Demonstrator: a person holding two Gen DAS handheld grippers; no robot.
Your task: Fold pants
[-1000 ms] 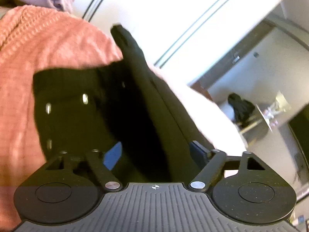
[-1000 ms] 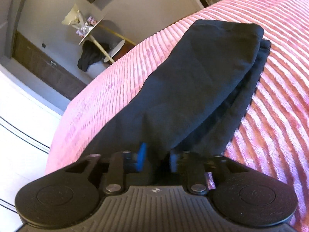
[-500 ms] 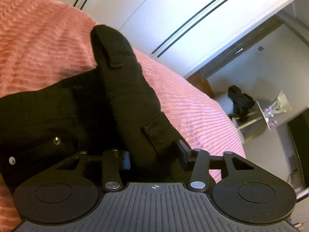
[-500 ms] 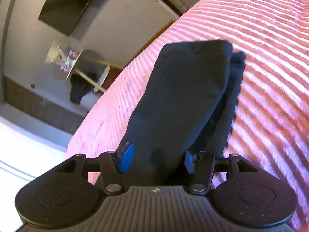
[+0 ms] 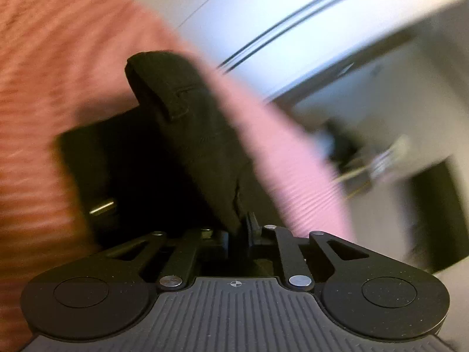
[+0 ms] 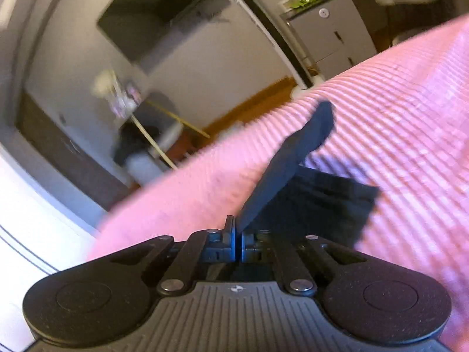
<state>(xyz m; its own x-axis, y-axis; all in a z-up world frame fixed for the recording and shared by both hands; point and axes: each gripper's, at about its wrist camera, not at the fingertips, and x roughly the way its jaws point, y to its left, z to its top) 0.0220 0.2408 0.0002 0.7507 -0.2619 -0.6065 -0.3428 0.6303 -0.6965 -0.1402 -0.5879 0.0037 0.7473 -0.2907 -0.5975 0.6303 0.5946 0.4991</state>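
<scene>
On the pink bed (image 6: 395, 111), the left gripper (image 5: 239, 228) clamps the black pants (image 5: 187, 135) at the belt-looped waistband; the right gripper (image 6: 237, 239) pinches a thin edge.

Pink ribbed bedspread (image 6: 381, 123) covers bed, fills lower half of both views. White wardrobe doors (image 5: 263, 8) w/ thin dark lines behind bed, bright, overexposed. Grey wall (image 6: 205, 58) w/ dark flat TV (image 6: 164, 8) mounted high. Small round side table (image 6: 137, 111) on thin yellowish legs, blurred items on top, dark clothing (image 6: 132, 143) hanging on it. Dark low cabinet strip (image 6: 67, 149) along wall. Wood-tone floor/skirting (image 6: 249, 102) past bed edge. Grey cabinet (image 6: 331, 32) w/ drawers far right, bottle + green stuff on top. Left view motion-blurred.
</scene>
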